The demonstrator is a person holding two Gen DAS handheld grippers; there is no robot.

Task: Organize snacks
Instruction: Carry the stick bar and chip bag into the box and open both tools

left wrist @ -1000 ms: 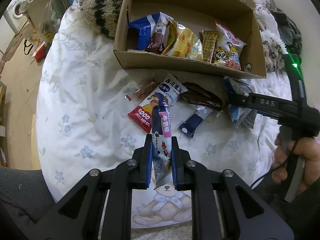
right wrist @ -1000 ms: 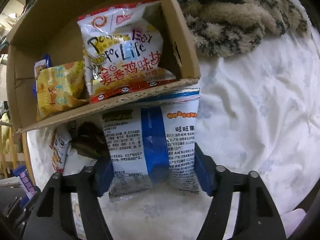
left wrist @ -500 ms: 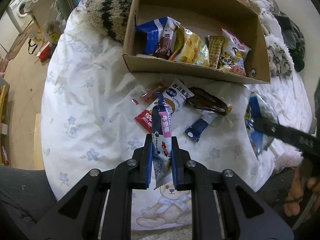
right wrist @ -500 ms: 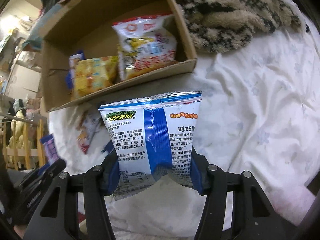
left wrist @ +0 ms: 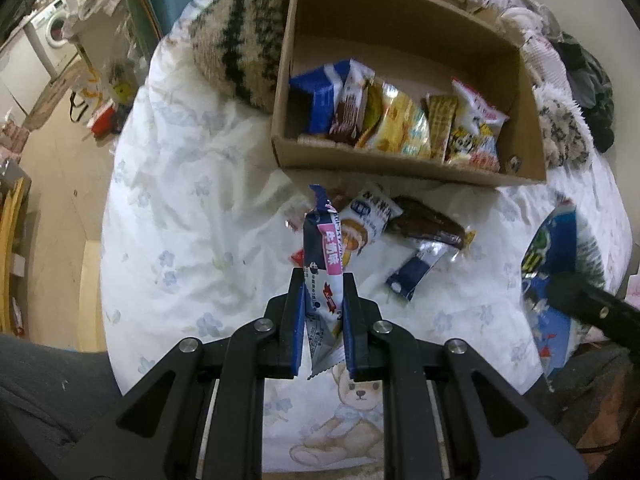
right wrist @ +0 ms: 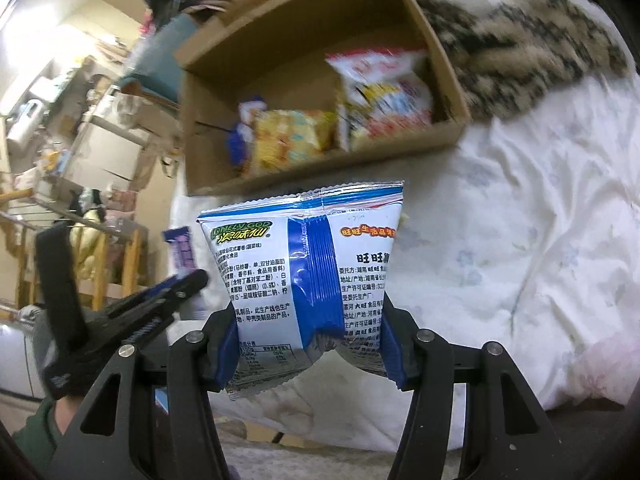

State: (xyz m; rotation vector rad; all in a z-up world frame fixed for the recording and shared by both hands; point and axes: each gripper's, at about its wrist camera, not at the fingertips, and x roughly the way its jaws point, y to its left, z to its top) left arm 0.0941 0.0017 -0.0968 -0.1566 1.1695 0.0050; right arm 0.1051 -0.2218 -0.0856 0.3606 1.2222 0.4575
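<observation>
My left gripper (left wrist: pixel 320 312) is shut on a slim blue, white and pink snack stick (left wrist: pixel 322 264), held upright above the bed. My right gripper (right wrist: pixel 310 344) is shut on a blue and white snack bag (right wrist: pixel 304 276), lifted off the bed; the bag also shows at the right of the left wrist view (left wrist: pixel 554 280). The cardboard box (left wrist: pixel 404 166) lies ahead on the bed with several snack packs standing in it. Loose snacks (left wrist: pixel 428 224) lie on the sheet in front of the box.
A striped furry cushion (left wrist: pixel 240 44) lies left of the box, and a second furry one (left wrist: pixel 560 132) to its right. The flowered white sheet (left wrist: pixel 180 208) covers the bed. The floor, a washing machine (left wrist: pixel 52 32) and clutter are off the bed's left edge.
Both grippers have pulled back and up from the box with their snacks. The right gripper lifted the blue and white bag off the bed and away from the box front.
</observation>
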